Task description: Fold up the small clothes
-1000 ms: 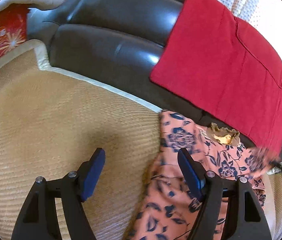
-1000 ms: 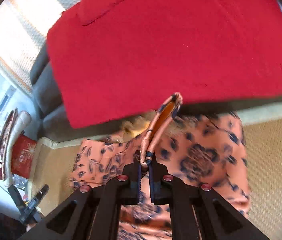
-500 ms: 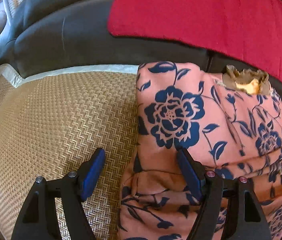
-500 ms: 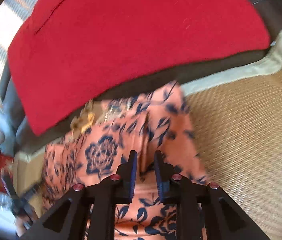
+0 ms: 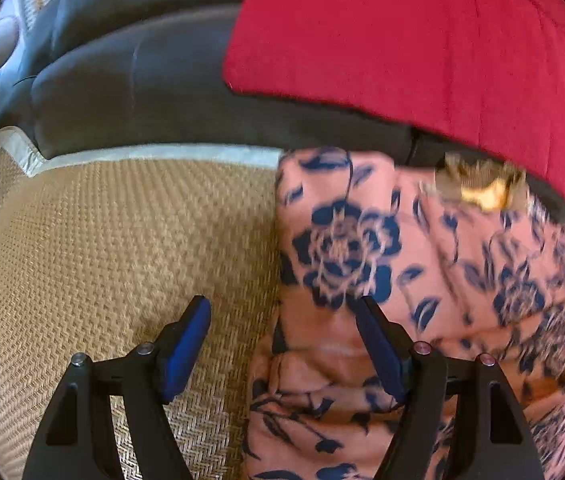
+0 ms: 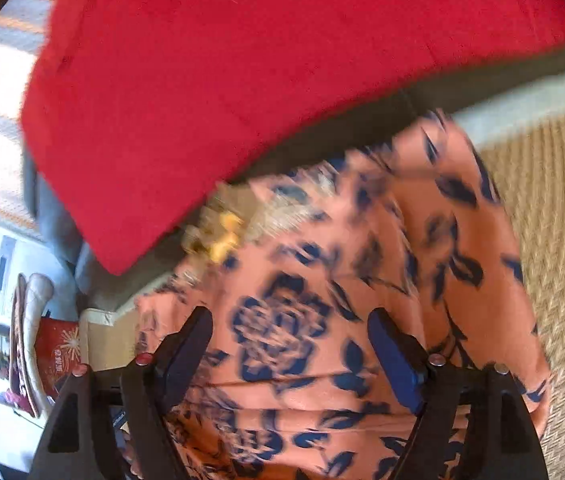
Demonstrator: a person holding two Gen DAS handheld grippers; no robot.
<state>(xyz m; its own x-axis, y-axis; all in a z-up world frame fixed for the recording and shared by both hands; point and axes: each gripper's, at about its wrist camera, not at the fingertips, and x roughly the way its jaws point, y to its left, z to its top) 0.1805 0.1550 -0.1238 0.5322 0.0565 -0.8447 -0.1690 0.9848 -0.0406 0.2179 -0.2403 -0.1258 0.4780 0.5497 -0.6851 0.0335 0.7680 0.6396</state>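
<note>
A small salmon-pink garment [image 5: 422, 280] with navy flowers lies folded over on a woven straw mat [image 5: 102, 248], its far edge against a dark sofa. A frilly tan collar [image 5: 478, 184] shows at its far end. My left gripper [image 5: 282, 320] is open and empty, low over the garment's left edge, one finger over the mat and one over the cloth. My right gripper [image 6: 290, 332] is open and empty just above the garment [image 6: 342, 280], which fills the middle of the right wrist view; the collar [image 6: 218, 236] lies beyond it.
A red cloth [image 5: 422, 40] drapes over the dark leather sofa [image 5: 130, 88] behind the mat; it also shows in the right wrist view [image 6: 242, 60]. A red printed box [image 6: 58, 352] and white padded items stand at the mat's far left corner.
My right gripper let go of the garment's edge, laid it down and opened wide. My left gripper moved in closer to the garment's left edge and stayed open.
</note>
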